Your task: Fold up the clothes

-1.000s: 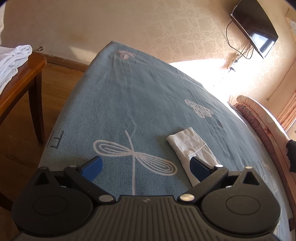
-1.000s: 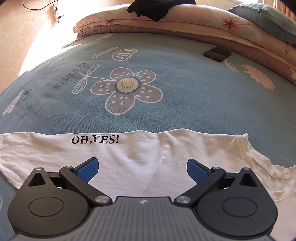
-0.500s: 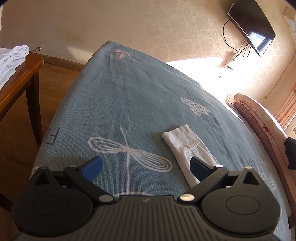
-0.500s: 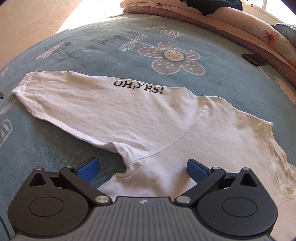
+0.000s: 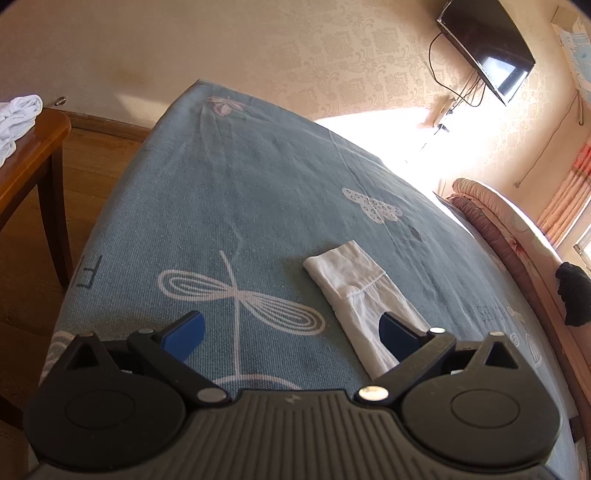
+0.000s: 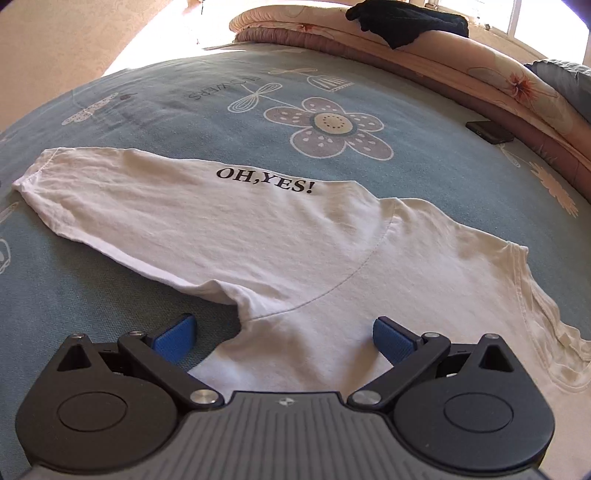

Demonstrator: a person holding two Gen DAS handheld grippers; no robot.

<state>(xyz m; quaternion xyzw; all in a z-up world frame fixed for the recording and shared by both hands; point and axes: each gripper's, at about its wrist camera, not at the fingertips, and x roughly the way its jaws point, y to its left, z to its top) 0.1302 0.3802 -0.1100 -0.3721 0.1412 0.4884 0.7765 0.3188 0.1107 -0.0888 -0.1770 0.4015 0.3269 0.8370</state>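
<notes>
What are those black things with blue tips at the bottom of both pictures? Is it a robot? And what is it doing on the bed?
It is not a robot. A person holds one grabbing tool in each hand, and each tool has a small camera looking out along its tongs. So one picture comes from the left tongs and the other from the right tongs. The blue tips are soft pads for pinching cloth.

Both tongs are open and hold nothing. The job is folding clothes. On the blue-green bedsheet with flower and dragonfly drawings lies a white long-sleeved shirt printed "OH,YES!", spread out flat. The left camera sees only one white sleeve of it.

Also on the bed are a small dark flat phone-like object and a black cloth on the rolled peach quilt.
</notes>
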